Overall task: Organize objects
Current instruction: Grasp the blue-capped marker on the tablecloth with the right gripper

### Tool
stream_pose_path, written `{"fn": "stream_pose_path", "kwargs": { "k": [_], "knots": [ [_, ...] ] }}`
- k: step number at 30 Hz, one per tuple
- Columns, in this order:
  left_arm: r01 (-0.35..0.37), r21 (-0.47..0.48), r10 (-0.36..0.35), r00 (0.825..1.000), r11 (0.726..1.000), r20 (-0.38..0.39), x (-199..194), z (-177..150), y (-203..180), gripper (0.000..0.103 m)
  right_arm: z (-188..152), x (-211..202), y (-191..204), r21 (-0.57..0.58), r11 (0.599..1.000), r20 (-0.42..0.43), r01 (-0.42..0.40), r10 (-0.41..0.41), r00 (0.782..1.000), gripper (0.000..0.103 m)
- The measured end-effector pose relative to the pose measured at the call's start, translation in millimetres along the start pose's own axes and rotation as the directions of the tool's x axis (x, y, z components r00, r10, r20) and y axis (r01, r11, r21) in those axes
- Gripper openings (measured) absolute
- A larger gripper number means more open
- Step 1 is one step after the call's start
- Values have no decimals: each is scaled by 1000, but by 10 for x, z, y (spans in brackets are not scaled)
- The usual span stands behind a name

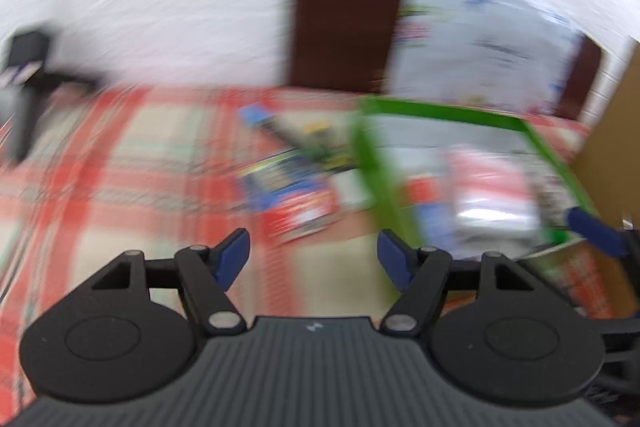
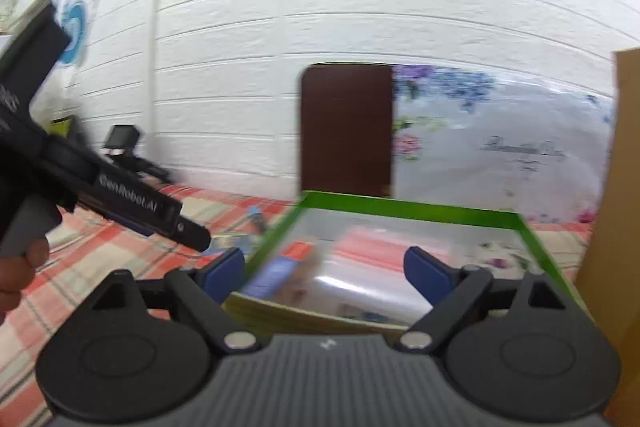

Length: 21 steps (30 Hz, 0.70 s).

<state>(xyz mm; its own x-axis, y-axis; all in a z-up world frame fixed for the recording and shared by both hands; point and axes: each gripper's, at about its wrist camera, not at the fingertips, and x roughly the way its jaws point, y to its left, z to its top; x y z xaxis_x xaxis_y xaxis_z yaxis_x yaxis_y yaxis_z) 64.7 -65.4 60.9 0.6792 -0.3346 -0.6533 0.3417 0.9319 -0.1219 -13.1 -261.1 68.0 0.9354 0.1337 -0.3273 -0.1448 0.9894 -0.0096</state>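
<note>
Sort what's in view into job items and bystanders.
Job: green-rimmed bin with packets already inside; loose packets on the checked cloth; left claw, right claw, both open and empty.
Bystanders: dark chair back, floral sheet, cardboard box.

Colours and patterns, both wrist views.
Tablecloth (image 1: 120,167) red-and-cream plaid; box (image 2: 408,209) ahead of right tool (image 2: 324,269) green-rimmed, clear-walled; both tools black with blue pads (image 2: 424,273); wall (image 2: 360,7) white brick; chair back (image 2: 346,131) dark brown; floral white sheet (image 2: 500,147) behind.
</note>
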Motion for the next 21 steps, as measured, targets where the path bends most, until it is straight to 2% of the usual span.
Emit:
{"fn": "stream_pose_path", "kwargs": {
  "k": [3,6,9,11,13,16,18,21],
  "knots": [
    [-95,-89,93,995,991,-25,-14,-144,495,72,83,223,260,-45,994,-51,-98,96,994,76],
    [-176,-134,174,984,975,-30,-54,-271,865,72,200,485,559,-73,981,-120,-181,172,978,67],
    [-203,-167,202,979,965,-27,-59,-379,1137,72,445,991,766,-129,970,-196,-204,177,965,63],
    [-195,-204,193,981,959,-28,-25,-458,1292,72,687,1474,781,-110,974,-274,-196,160,948,58],
    [-182,-220,186,983,958,-3,-16,-536,1380,72,896,1988,721,-56,986,-368,-158,127,921,53],
    [-176,-177,184,983,968,27,-27,-596,1356,73,1018,2628,627,-26,997,-491,-74,52,870,43],
    [-172,-156,179,983,973,36,-24,-613,1367,73,935,2873,626,-54,997,-558,-49,11,830,36],
    [-148,-159,156,987,976,44,-32,-616,1422,74,756,3137,758,-176,984,-622,-36,-83,779,34]
  ]
}}
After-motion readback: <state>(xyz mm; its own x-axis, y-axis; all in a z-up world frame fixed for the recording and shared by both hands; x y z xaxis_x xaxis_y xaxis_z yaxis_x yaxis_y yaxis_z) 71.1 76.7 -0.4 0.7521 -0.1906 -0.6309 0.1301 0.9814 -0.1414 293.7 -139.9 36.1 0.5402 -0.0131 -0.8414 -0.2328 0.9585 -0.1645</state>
